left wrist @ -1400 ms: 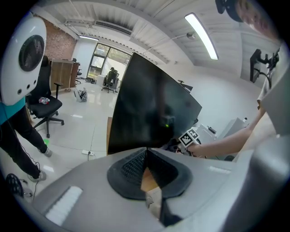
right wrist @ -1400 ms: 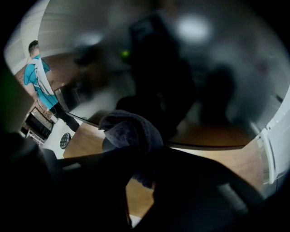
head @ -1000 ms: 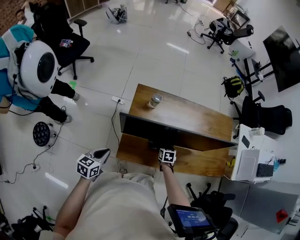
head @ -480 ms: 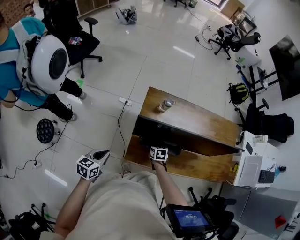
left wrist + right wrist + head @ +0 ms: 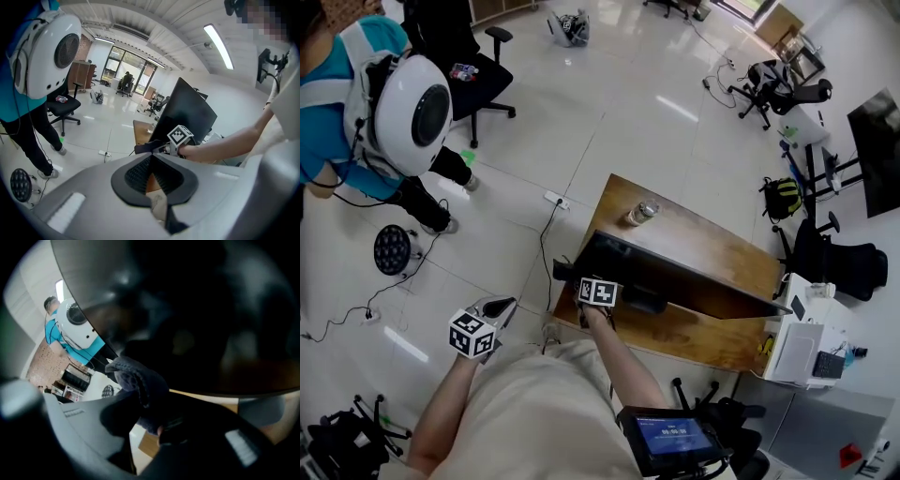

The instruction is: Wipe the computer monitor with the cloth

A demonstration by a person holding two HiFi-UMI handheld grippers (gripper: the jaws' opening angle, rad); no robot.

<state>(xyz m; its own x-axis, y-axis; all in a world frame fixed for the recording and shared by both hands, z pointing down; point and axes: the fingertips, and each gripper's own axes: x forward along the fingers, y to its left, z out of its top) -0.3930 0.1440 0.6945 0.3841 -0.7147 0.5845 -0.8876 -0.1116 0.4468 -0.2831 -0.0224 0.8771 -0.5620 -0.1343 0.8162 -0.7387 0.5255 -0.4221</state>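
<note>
Monitor stands on the wooden table, dark screen facing the person. Its left edge is where the work is. Cloth, a dark bunched wad, sits at that left edge. In the right gripper view it's pressed close to the black screen, but can't tell for sure if it's touching.

Right gripper is clamped on the cloth, w/ only a small lump sticking out past the tips. Left gripper hangs well apart from the table, jaws closed together w/ nothing btwn them, so it isn't bracing anything.

Risks, as I judge them:
- Little cloth shows beyond the tips. If the wad shifts or the angle drops, bare gripper could hit the screen and scratch it.
- At the edge, a stroke could run off the panel and snag the cloth on the corner.
- Pressure this far from the stand could swivel or rock the monitor, since nothing steadies it.
- Glass jar stands behind the monitor, near the table's far edge. If the screen gets shoved back it might get knocked.
</note>
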